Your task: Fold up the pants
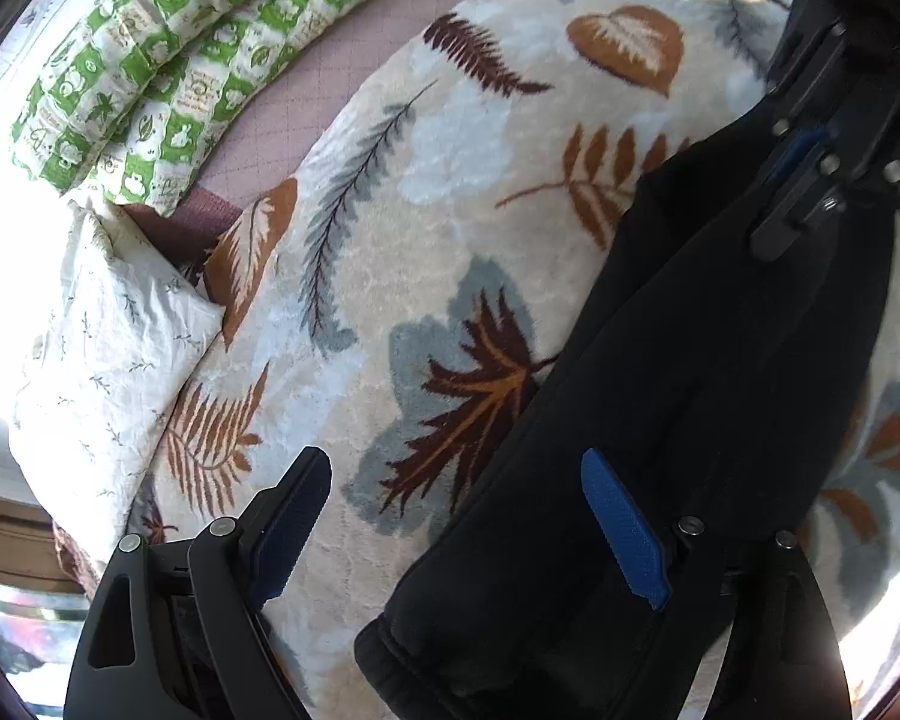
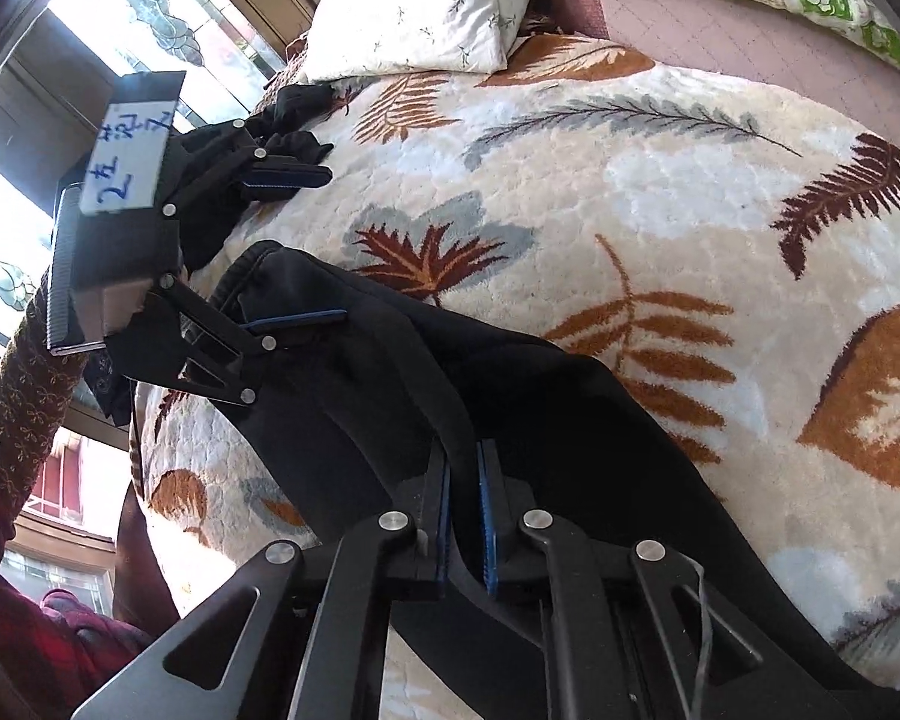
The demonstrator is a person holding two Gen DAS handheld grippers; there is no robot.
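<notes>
Black pants point(image 1: 660, 396) lie stretched along a leaf-patterned blanket point(image 1: 390, 228) on a bed. My left gripper point(image 1: 456, 486) is open wide, one blue pad over the pants near the cuffed end and the other over the blanket. In the right wrist view the left gripper point(image 2: 330, 246) hovers open at the pants' hem point(image 2: 258, 264). My right gripper point(image 2: 463, 468) is shut on a fold of the pants point(image 2: 510, 372). It shows in the left wrist view point(image 1: 810, 150) at the upper right, pinching the pants.
A white floral pillow point(image 1: 108, 348) and green patterned pillows point(image 1: 150, 60) lie at the bed's far side. Another dark garment point(image 2: 294, 120) lies near the bed edge. A window point(image 2: 150, 18) is beyond the bed. The person's sleeve point(image 2: 18, 408) is at left.
</notes>
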